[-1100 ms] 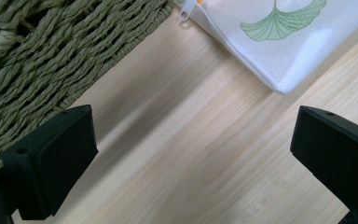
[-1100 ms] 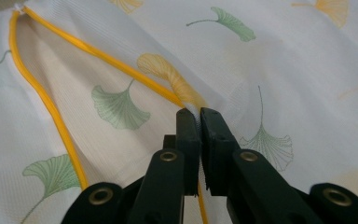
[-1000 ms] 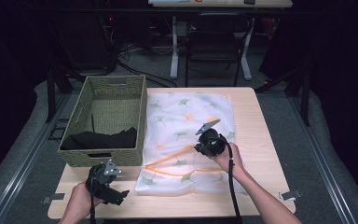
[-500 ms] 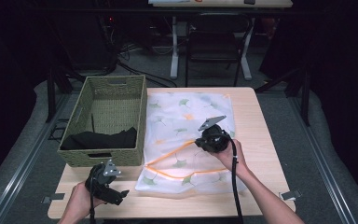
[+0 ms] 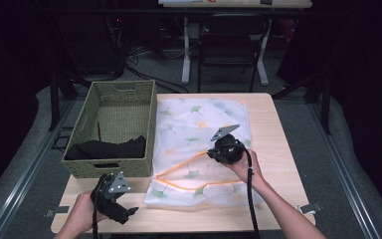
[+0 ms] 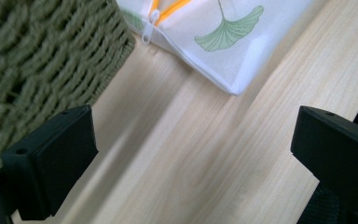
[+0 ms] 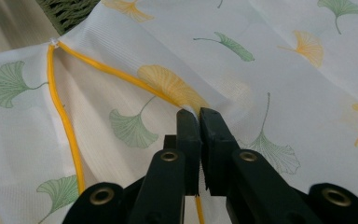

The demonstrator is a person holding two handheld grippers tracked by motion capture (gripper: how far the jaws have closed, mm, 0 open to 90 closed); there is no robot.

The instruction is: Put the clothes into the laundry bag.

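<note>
Both grippers I see: right gripper (image 7: 199, 114) jaws clamp the mesh bag (image 7: 270, 60) at its orange zipper (image 7: 63, 116); left gripper (image 6: 191, 154) jaws stand apart over bare surface (image 6: 205, 154), lower frame.

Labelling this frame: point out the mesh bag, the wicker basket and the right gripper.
mesh bag (image 5: 199, 119), high view, upper printed panel.
wicker basket (image 5: 151, 124), high view, right wall.
right gripper (image 7: 199, 114), right gripper view, between its fingers.

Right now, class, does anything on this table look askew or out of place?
Nothing is spilled or damaged. The mesh bag has its orange zipper gaping in a wedge, its edge pinched by the right gripper. A black cloth lies slumped in the basket.
</note>
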